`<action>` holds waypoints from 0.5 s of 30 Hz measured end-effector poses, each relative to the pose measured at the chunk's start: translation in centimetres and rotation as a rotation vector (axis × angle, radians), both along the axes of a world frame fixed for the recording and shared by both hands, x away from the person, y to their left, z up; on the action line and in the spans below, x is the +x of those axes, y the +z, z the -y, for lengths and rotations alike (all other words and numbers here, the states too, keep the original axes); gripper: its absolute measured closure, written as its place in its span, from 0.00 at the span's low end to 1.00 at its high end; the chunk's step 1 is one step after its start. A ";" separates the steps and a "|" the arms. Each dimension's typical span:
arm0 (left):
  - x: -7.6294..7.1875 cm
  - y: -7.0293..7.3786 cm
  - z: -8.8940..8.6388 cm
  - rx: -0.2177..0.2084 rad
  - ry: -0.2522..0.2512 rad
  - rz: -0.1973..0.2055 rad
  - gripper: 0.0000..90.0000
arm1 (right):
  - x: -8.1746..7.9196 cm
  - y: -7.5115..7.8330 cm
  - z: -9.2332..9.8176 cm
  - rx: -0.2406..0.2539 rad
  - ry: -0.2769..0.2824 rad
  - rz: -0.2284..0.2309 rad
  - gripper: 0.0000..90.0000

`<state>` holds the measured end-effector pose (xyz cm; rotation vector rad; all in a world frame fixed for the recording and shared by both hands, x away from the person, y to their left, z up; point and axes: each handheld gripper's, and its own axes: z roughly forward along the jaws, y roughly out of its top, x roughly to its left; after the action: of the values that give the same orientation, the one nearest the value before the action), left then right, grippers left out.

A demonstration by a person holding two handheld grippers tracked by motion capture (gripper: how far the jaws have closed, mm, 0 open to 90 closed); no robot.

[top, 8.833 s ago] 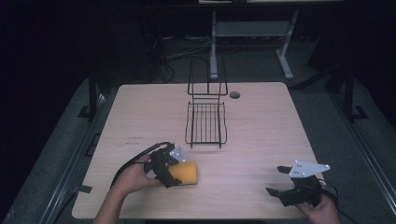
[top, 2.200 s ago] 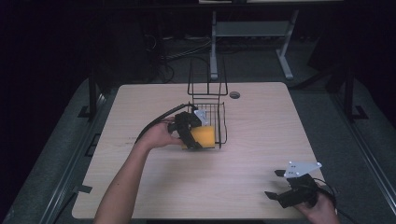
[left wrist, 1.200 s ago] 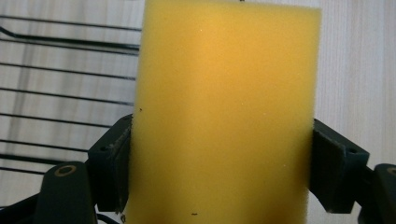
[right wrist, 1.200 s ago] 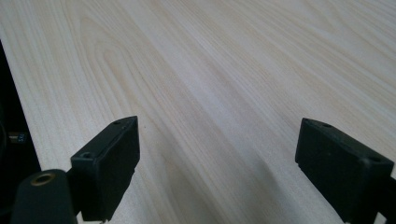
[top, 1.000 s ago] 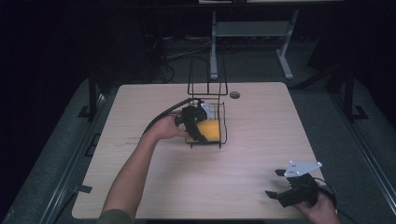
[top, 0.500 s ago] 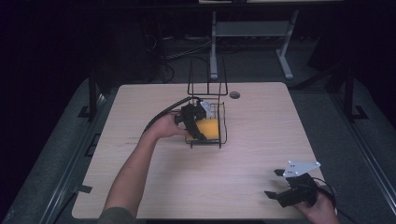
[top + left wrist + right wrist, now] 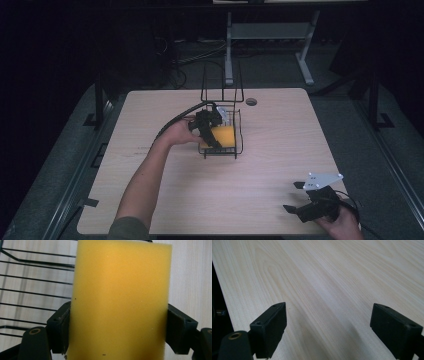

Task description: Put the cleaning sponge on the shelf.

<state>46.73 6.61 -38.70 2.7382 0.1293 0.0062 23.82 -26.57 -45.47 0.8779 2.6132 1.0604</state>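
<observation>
A yellow sponge (image 7: pixel 223 136) sits inside the black wire rack (image 7: pixel 239 131) at the table's middle. My left gripper (image 7: pixel 212 134) is shut on the sponge (image 7: pixel 120 302), whose sides press against both black pads (image 7: pixel 58 330). The rack's wires (image 7: pixel 35 282) run behind the sponge on the left of the left gripper view. My right gripper (image 7: pixel 295 197) rests near the table's front right corner, open, with nothing between its jaws. In the right gripper view my right gripper (image 7: pixel 328 327) looks across bare wood.
The rack has a tall upright wire back (image 7: pixel 221 82) on its far side. A dark round grommet (image 7: pixel 251 101) lies in the tabletop behind the rack. Light wood table (image 7: pixel 280 150) stretches to both sides; a metal stand (image 7: pixel 265 35) is on the floor beyond.
My left gripper carried the sponge from the front left of the table forward into the wire rack and has lowered it slightly in the last second. The right gripper stayed put.
</observation>
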 end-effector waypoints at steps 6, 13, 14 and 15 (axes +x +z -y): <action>0.2 -0.1 0.0 -0.007 0.002 0.004 0.23 | 0.1 0.0 -0.1 -0.002 0.005 0.002 0.15; 0.4 -0.3 0.1 -0.014 0.001 0.008 0.23 | 0.1 0.0 -0.2 -0.001 0.006 0.002 0.15; 0.5 -0.3 0.2 -0.013 -0.002 0.004 0.23 | 0.1 0.0 -0.2 -0.001 0.006 0.002 0.15; 0.6 -0.4 0.2 -0.021 -0.001 0.007 0.23 | 0.1 0.0 -0.2 0.000 0.004 -0.001 0.15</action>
<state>47.31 6.40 -39.07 2.7173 0.1260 0.0145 23.89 -26.40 -45.43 0.8737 2.6163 1.0619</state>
